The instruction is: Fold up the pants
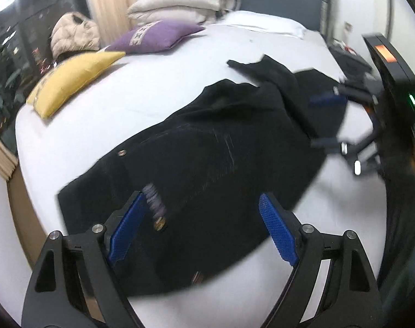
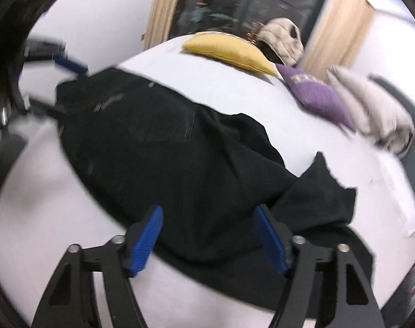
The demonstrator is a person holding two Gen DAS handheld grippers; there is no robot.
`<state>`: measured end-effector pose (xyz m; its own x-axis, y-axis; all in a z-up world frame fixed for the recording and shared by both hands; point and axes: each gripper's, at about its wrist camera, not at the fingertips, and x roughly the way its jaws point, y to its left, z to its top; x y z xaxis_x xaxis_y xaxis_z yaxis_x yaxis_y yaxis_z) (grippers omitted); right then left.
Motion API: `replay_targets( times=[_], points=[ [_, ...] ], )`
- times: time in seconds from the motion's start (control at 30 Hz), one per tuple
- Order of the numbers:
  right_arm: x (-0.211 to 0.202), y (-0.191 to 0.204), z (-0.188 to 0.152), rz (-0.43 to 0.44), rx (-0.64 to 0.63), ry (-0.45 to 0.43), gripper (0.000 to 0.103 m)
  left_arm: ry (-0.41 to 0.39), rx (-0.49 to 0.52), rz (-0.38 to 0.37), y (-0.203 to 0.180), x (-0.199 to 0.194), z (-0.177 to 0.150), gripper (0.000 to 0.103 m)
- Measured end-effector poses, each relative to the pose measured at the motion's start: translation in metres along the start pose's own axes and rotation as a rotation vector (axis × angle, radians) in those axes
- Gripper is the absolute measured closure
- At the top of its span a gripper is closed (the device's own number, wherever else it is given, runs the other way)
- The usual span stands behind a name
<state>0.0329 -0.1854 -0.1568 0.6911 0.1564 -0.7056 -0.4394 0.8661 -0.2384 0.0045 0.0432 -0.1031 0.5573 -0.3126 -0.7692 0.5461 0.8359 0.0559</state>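
Black denim pants [image 1: 207, 147] are lying on the white bedsheet [image 1: 152, 87], partly folded. Left gripper [image 1: 202, 227] is hovering spread, empty; right gripper [image 2: 207, 235] likewise. Next regrasp should pinch both layers squarely. Only the right view is showing the back pocket [image 2: 166, 125].

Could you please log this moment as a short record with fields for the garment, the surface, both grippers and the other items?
garment: black pants, lying folded on the bed, leg ends rumpled
surface: white bed
left gripper: open, above the waistband end, empty
right gripper: open, empty
other items: yellow pillow, purple pillow
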Motion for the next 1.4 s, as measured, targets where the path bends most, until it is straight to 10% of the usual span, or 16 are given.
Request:
replay_targets(
  times=[0.1,0.3,0.5,0.57,0.8,1.03,1.2,1.4],
  points=[
    [0.046,-0.006,-0.026,0.046,0.061,0.186,0.037,0.078,-0.079,-0.002,-0.001,0.043,0.003,0.019],
    [0.014,-0.020,-0.041,0.128,0.125,0.190,0.039,0.122,-0.097,0.054,-0.012,0.073,-0.014,0.019],
    [-0.010,-0.153,0.018,0.024,0.472,0.061,0.036,0.135,-0.110,0.052,-0.008,0.088,-0.010,0.019],
    [0.008,-0.190,0.043,-0.031,0.515,0.105,0.024,0.139,-0.118,0.058,-0.010,0.095,-0.008,0.019],
    [0.128,-0.239,0.097,-0.147,0.464,0.415,0.024,0.137,-0.131,0.081,-0.021,0.090,-0.016,0.018],
    [0.196,-0.256,0.104,-0.239,0.463,0.548,0.030,0.126,-0.137,0.077,-0.018,0.090,-0.018,0.018],
    [0.213,-0.269,0.099,-0.251,0.501,0.589,0.038,0.121,-0.143,0.073,-0.016,0.088,-0.019,0.018],
    [0.214,-0.276,0.098,-0.182,0.539,0.595,0.073,0.119,-0.147,0.075,-0.016,0.087,-0.020,0.018]
  ],
)
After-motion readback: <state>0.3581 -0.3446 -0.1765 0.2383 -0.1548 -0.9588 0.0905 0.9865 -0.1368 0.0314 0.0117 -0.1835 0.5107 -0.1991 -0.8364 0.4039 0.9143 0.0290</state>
